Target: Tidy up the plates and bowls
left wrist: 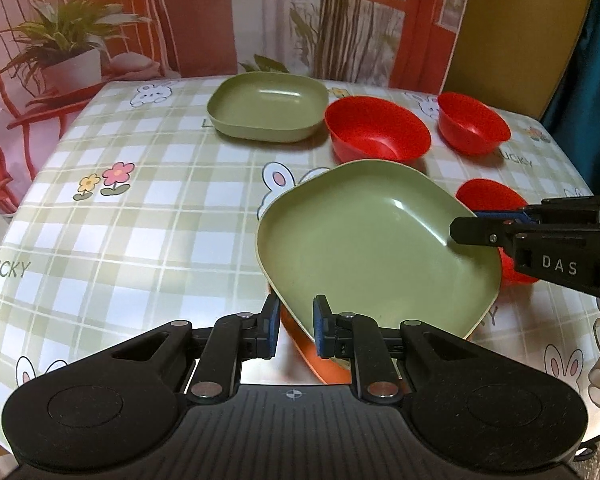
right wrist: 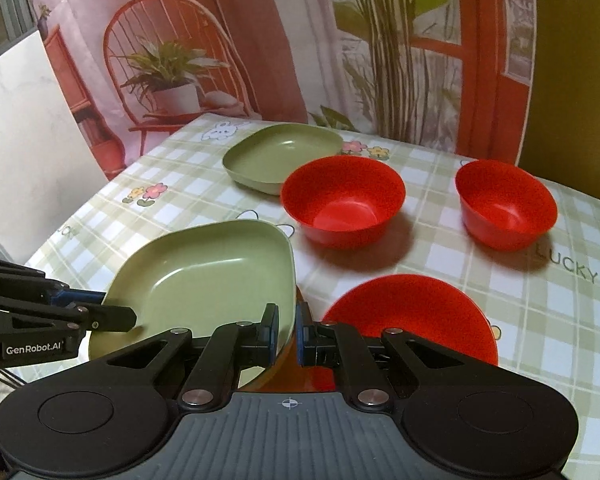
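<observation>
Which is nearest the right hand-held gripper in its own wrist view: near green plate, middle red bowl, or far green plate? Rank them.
1. Near green plate: between the right hand-held gripper's fingers.
2. Middle red bowl: ahead, centre.
3. Far green plate: table's back, slightly left.

Black left tool (left wrist: 296, 330), right tool (right wrist: 287, 334): blue pads, silver screws, white lettering.

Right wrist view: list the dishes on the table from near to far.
Near green plate, gripped at its rim by both hand-held grippers, right and left → near red bowl → middle red bowl → far green plate. The right red bowl sits about level with the middle one.
</observation>
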A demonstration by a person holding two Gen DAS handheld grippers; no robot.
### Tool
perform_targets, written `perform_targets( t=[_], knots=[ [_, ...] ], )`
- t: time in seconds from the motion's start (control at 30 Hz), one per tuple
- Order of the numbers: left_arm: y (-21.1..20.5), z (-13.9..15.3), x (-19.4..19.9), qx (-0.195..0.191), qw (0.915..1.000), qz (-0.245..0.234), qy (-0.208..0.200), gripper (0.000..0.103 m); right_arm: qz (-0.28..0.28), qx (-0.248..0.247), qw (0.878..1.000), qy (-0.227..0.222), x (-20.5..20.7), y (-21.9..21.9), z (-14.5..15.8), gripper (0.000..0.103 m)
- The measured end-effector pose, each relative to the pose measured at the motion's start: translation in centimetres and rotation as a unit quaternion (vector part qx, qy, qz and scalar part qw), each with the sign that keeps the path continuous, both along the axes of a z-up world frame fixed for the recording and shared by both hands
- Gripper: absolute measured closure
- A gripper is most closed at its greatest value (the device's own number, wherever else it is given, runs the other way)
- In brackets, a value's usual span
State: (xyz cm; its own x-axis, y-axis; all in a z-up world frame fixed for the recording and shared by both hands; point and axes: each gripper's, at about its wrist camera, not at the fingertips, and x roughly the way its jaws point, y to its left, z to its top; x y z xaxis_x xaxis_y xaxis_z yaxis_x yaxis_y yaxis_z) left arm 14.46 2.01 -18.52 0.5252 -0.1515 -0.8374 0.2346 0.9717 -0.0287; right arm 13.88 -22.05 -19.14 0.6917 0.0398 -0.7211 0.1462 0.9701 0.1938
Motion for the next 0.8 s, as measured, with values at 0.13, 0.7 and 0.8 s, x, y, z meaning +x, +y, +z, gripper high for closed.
perform_targets(
  t=[0.13,0.7,0.8],
  knots=[
    [-0.13,-0.27,-0.15,-0.003,1.0,-0.001,0.005,0.084,0.0,-0.001,1.0,0.002,-0.18,-0.14,-0.1,0.095],
    [0.1,-0.86,-0.02,-0.007,0.9999,0.007,0.009,0.084,0.009,-0.016,1.0,0.026,0.21,0.68,-0.83,0.095],
    [0.13,-1.04,-0.09,-0.011,0.9998,0.006,0.015,0.084,0.01,-0.02,0.999,0.03,0.31,0.71,-0.97,0.095]
  ],
)
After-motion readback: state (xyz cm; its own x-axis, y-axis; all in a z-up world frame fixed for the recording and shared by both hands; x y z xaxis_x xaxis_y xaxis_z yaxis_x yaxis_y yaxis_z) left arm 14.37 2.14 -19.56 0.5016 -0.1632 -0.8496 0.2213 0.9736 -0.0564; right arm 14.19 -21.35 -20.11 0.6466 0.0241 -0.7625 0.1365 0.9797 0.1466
